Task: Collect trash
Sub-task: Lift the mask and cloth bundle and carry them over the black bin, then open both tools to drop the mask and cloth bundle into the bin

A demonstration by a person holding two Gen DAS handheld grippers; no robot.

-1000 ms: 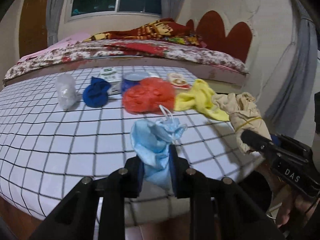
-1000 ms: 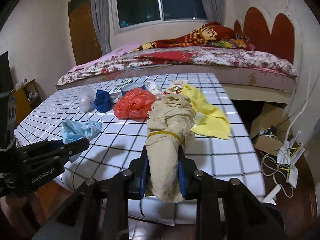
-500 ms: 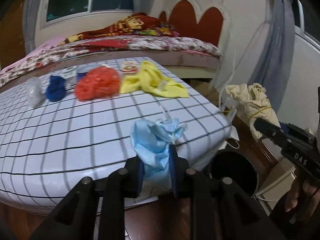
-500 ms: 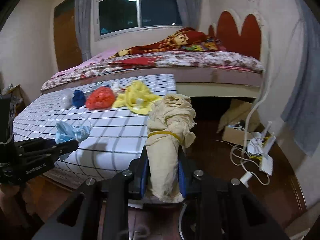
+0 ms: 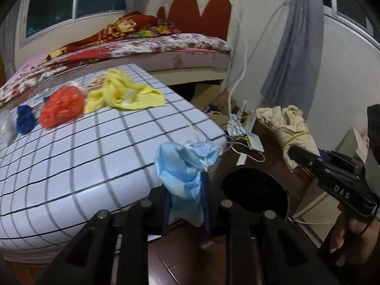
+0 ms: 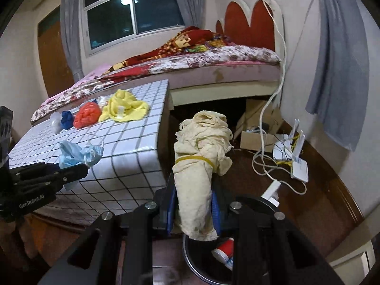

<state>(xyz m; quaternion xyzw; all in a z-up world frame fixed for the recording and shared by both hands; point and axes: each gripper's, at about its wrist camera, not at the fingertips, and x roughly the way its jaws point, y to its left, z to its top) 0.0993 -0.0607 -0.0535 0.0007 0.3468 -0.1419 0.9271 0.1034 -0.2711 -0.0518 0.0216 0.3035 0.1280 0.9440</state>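
Trash bin (image 5: 254, 190) (open-topped) beside table edge (image 5: 213, 140), floor (image 6: 315, 204) clear beyond

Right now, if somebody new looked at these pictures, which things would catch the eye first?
First the crumpled light blue face mask clamped in the left gripper and the beige cloth bundle tied with a yellow rubber band clamped in the right gripper, both off the table's edge. Under them the round black trash bin stands on the floor. Further back the orange plastic bag lies on the checked table.

Bin (image 6: 190, 258) mostly hidden behind the cloth bundle (image 6: 199, 166) — red cup (image 6: 224, 251) partly covered
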